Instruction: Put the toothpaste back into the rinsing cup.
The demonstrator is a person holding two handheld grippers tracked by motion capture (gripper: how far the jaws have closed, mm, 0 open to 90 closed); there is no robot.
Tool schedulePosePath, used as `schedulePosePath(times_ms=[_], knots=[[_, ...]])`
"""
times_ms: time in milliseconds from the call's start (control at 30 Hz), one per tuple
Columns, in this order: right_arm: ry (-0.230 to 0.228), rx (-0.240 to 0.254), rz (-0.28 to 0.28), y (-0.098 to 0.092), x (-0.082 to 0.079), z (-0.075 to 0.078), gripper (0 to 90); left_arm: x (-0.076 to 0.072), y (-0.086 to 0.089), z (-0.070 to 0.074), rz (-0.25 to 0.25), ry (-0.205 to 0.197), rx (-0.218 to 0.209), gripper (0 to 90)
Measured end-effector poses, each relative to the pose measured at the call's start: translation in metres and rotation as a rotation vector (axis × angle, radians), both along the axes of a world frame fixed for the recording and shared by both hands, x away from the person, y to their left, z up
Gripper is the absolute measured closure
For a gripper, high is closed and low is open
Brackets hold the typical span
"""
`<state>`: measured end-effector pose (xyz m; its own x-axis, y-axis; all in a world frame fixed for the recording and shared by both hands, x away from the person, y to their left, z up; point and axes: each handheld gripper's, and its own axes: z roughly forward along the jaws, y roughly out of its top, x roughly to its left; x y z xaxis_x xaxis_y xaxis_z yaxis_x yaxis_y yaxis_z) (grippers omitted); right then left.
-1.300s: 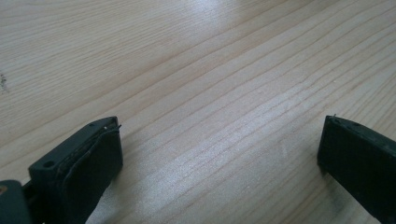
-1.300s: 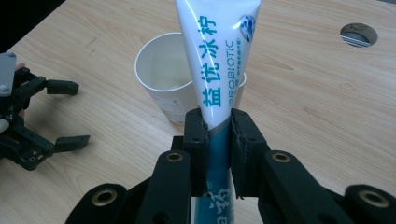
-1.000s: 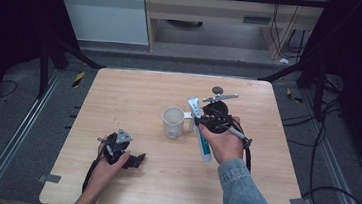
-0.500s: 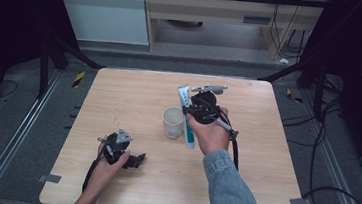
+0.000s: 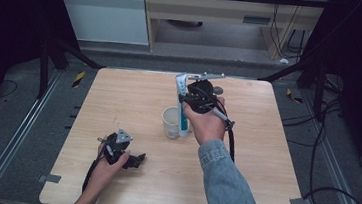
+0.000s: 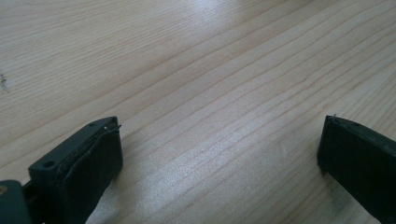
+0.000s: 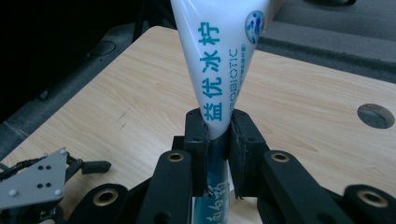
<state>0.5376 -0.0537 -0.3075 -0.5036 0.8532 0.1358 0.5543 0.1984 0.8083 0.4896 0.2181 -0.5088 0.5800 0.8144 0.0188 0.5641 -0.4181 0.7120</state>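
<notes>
Since a second ago the right gripper (image 5: 185, 100) has carried the toothpaste tube (image 5: 182, 107) leftward from the worktop's (image 5: 264, 160) right half, so that it now hangs upright just beside the white cup (image 5: 171, 122), to the cup's right; its jaws are clamped tight on the tube's middle, the flat crimped end uppermost; the left gripper (image 5: 135, 160) rests near the front edge, jaws spread wide with nothing between them, well apart from the cup.
</notes>
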Motion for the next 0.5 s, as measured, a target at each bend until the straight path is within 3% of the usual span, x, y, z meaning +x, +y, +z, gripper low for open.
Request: schedulePosePath(times_ms=[500], knots=[[-0.033,0.013,-0.026,0.007,0.013,0.008,78.8,0.000,0.000,0.000,0.000,0.000,0.000,0.0]])
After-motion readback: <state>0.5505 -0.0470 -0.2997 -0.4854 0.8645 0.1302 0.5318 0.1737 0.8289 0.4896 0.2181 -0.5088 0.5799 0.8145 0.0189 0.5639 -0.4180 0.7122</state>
